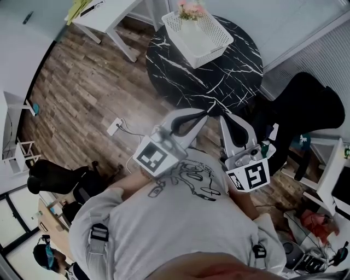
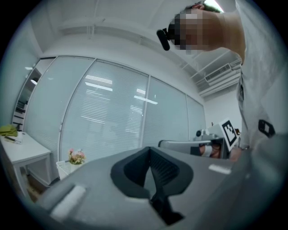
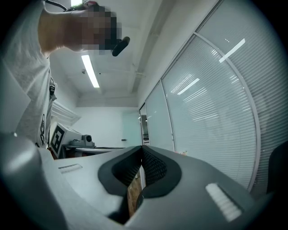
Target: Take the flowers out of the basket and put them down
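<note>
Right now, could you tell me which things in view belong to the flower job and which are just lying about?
For the job: flowers, white basket holding them, round black table, left gripper, right gripper (both shut, empty).
Lying about: white desk, black chair, power strip on the floor.

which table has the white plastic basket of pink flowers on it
The round black marble table, not the white desk at upper left.
</note>
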`<act>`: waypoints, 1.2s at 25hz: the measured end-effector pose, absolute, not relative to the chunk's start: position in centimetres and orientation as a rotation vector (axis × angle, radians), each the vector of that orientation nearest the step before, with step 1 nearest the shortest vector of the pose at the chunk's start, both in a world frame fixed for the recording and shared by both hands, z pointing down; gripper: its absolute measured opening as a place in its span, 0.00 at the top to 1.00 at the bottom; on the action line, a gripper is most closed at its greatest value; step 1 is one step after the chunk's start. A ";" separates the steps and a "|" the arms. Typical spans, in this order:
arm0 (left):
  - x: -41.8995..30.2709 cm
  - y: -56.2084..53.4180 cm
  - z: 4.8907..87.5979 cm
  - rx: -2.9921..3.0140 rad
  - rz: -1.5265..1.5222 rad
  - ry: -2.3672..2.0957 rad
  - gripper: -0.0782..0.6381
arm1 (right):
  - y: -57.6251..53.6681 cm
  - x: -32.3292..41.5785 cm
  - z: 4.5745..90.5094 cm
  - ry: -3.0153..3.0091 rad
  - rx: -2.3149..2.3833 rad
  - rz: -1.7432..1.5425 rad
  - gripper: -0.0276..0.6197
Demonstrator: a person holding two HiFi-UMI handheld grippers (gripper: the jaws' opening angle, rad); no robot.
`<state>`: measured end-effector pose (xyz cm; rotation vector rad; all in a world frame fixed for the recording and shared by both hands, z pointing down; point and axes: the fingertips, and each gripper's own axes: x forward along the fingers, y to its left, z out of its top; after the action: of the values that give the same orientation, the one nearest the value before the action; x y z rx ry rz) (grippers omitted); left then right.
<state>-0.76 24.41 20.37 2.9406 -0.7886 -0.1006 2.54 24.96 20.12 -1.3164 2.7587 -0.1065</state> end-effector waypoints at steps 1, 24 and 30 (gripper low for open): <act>-0.7 24.5 20.4 2.940 -0.099 -0.793 0.89 | 25.1 2.6 20.1 2.760 -1.313 -0.106 0.95; -1.0 22.0 21.6 2.919 -0.060 -0.853 0.89 | 23.1 3.0 21.5 2.772 -1.309 -0.116 0.95; -1.6 19.7 21.8 2.915 -0.054 -0.857 0.89 | 20.9 2.4 21.9 2.780 -1.305 -0.124 0.95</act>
<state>-1.56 19.70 21.75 2.9152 -0.8574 -0.0541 2.35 20.86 21.88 -1.3051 2.7803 -0.1238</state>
